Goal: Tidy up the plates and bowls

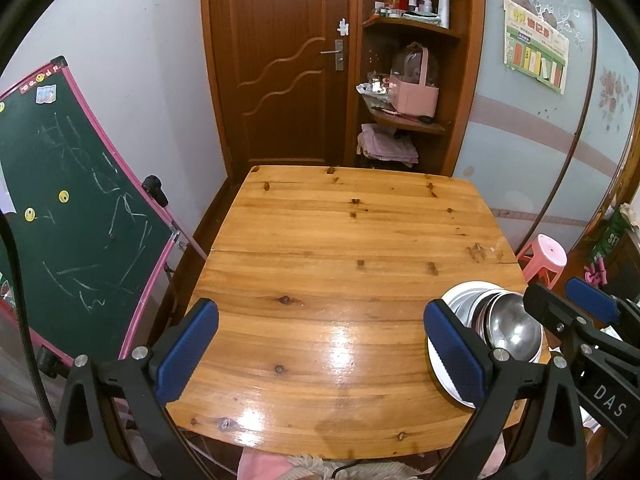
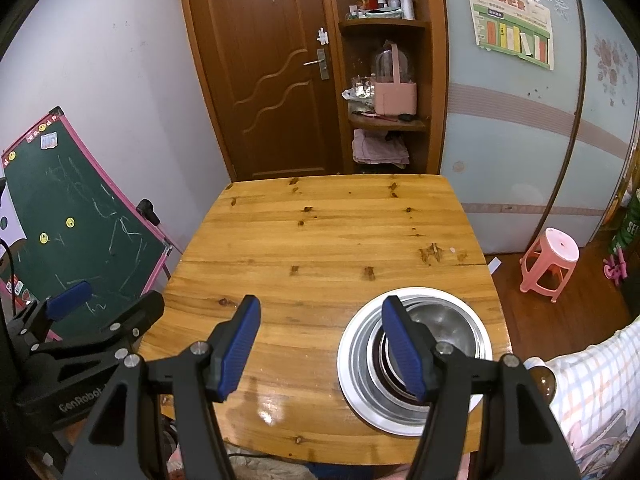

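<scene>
Both tools gape, nothing held: left tool, right tool. Nested steel bowls on white round plate, wooden table; right tool's finger hides part, bowl count unclear.

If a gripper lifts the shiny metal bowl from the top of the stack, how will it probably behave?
The shiny metal bowl looks thin and rigid, so probably light. Its polished, curved wall may slip between fingers. Nested in other bowls on the white round plate, it might drag the bowl beneath.
</scene>
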